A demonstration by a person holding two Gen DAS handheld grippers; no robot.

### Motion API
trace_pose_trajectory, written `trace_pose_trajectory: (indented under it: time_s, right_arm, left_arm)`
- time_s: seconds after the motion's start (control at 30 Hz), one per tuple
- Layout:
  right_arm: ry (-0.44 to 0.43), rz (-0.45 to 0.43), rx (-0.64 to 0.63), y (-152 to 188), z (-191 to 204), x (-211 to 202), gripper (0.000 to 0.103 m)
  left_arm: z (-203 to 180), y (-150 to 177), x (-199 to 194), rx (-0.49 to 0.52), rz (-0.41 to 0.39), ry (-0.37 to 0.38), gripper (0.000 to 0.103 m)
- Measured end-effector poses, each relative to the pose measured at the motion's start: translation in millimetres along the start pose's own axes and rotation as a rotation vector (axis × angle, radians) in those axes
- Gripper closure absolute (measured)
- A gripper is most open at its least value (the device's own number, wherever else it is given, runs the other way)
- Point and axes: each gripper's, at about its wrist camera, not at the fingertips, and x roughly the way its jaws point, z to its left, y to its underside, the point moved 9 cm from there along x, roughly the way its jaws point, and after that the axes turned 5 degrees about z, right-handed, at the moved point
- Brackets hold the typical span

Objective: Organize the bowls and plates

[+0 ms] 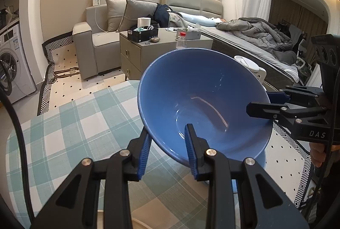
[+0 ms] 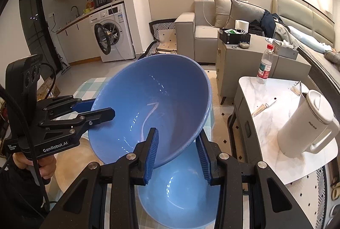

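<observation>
A: While you hold the blue bowl (image 1: 199, 101) tilted off the surface (image 1: 70, 135), your left gripper (image 1: 167, 144) is clamped on its near rim: one finger inside the bowl, the other under the outer wall.

B: And the right gripper (image 2: 177, 148)?

A: Same bowl, rim section nearest that gripper. Jaws closed tight on the wall, one pad inside, one outside. From the left wrist view you see it coming in from the right, pinching the edge.

B: So the bowl hangs between both of your grippers?

A: Yes, lifted, its opening tipped toward both cameras. Directly beneath the right gripper sits a second blue bowl (image 2: 176, 192), upright on the checked cloth.

B: Touching the held bowl?

A: Cannot tell; the held bowl's lower edge overlaps it in view.

B: Anything else near?

A: Right of your right gripper, a marble side table (image 2: 265, 114) carries a white kettle (image 2: 306, 125) and a water bottle (image 2: 265, 65).
</observation>
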Motion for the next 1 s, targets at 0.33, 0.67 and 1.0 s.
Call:
trace_pose_trajectory:
  time_s: [0.33, 0.67, 1.0]
  right_arm:
    - [0.011, -0.003, 0.02, 17.6, -0.6, -11.8, 0.065]
    - [0.017, -0.007, 0.049, 36.1, -0.3, -17.6, 0.065]
    - [0.03, 0.004, 0.08, 54.3, -7.0, -19.3, 0.065]
  left_arm:
    - [-13.5, 10.1, -3.2, 0.034, 0.009, 0.021, 0.073]
    - [-25.7, 18.3, -1.5, 0.054, 0.023, 0.044, 0.073]
    - [-39.5, 28.8, 8.0, 0.064, 0.046, 0.068, 0.073]
